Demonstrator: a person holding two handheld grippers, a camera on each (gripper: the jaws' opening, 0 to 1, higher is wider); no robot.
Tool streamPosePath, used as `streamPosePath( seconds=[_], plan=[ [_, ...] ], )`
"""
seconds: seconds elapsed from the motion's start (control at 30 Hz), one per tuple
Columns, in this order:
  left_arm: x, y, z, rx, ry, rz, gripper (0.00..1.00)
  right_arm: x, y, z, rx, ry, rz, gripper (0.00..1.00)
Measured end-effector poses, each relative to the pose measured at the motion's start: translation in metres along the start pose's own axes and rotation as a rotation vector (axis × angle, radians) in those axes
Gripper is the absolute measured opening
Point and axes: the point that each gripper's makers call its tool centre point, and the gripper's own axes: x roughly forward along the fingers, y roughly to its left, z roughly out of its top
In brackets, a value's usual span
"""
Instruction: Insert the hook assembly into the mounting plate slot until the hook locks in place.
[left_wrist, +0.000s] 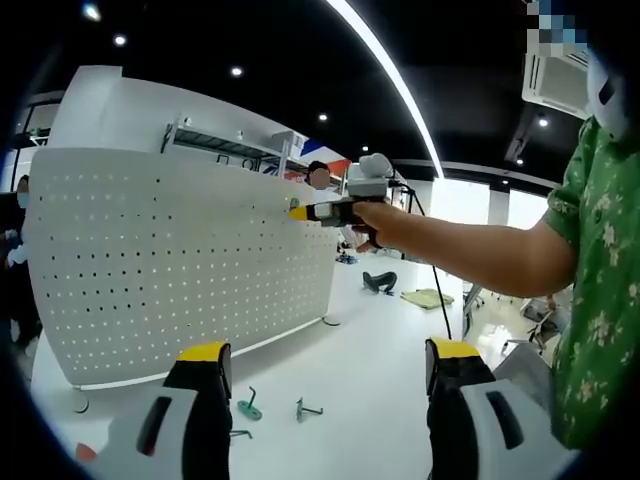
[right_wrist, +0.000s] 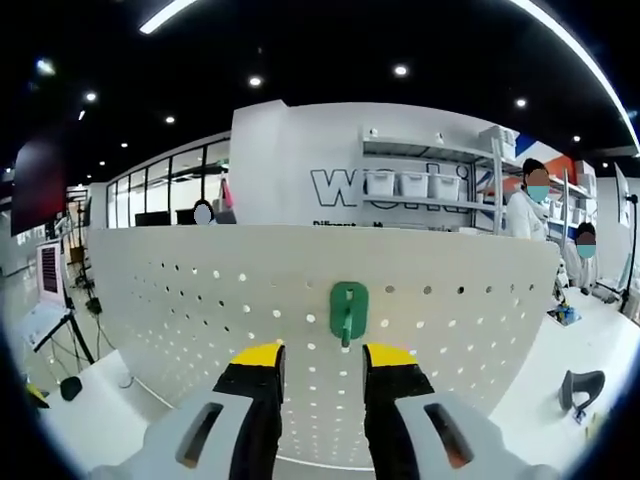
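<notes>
Green hook sits on the white pegboard as both claws stand spread apart.

In the right gripper view, the green hook (right_wrist: 349, 311) hangs against the perforated white pegboard (right_wrist: 180, 300) near its top edge, just beyond the yellow-tipped right claw (right_wrist: 324, 362), whose jaws stand apart with nothing between them; whether the hook is locked cannot be told. In the left gripper view, the left claw (left_wrist: 328, 362) is likewise spread and holds nothing, poised above the white desk (left_wrist: 370, 350), where two loose hooks, one teal (left_wrist: 249, 406) and one grey metal (left_wrist: 305, 409), lie near the board's foot. A person's bare forearm (left_wrist: 460, 250) reaches in from the right, holding the right claw at the pegboard's upper edge.
</notes>
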Motion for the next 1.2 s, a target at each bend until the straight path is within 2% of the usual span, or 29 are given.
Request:
streamPosePath(
  seconds=[0.33,0.77,1.0,1.2],
  plan=[
    [0.0,-0.003,0.0,0.004,0.003,-0.004,0.82,-0.013,0.013,-0.023,0.023,0.016,0.026,0.34],
    [0.001,-0.006,0.0,0.002,0.005,-0.01,0.82,-0.026,0.035,-0.063,0.045,0.063,0.103,0.4],
    [0.001,-0.007,-0.001,0.002,0.01,-0.014,0.82,-0.036,0.04,-0.075,0.05,0.076,0.134,0.46],
    [0.002,-0.01,-0.001,0.006,0.012,-0.02,0.82,-0.046,0.046,-0.082,0.048,0.079,0.153,0.47]
  ],
)
